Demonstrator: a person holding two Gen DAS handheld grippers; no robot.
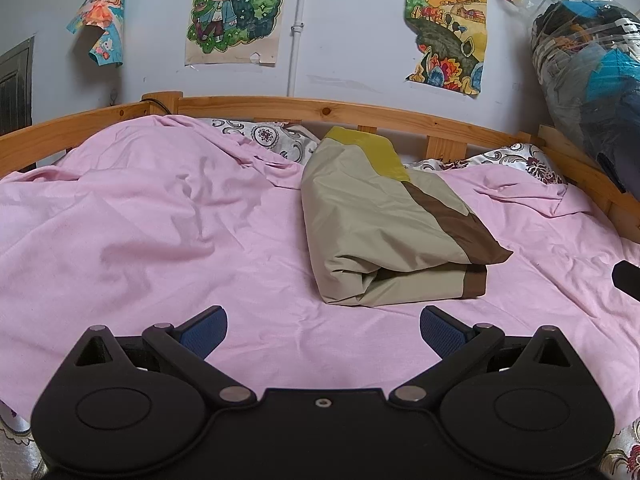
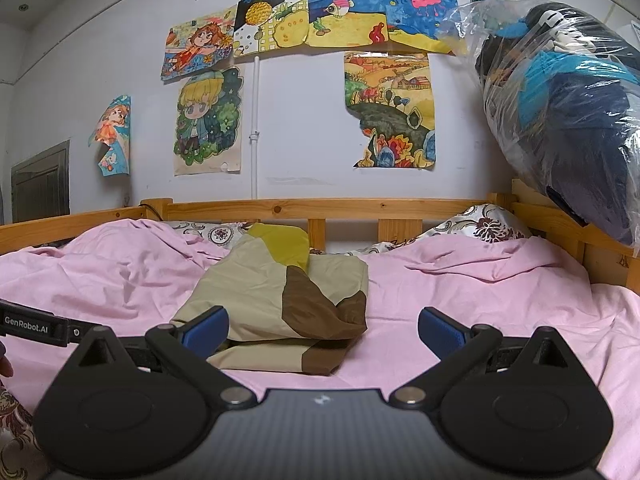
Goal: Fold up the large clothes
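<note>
Already folded mid-bed toward the headboard edge, the garment (image 1: 384,220) could spring apart if either spread, empty gripper (image 1: 323,330) (image 2: 322,330) snags its loose top flap.

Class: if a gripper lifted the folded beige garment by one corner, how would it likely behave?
The folded beige garment would probably flop and unfold: its layers lie loose. Its smooth, slightly shiny fabric may slip on the pink sheet. It looks light.
</note>
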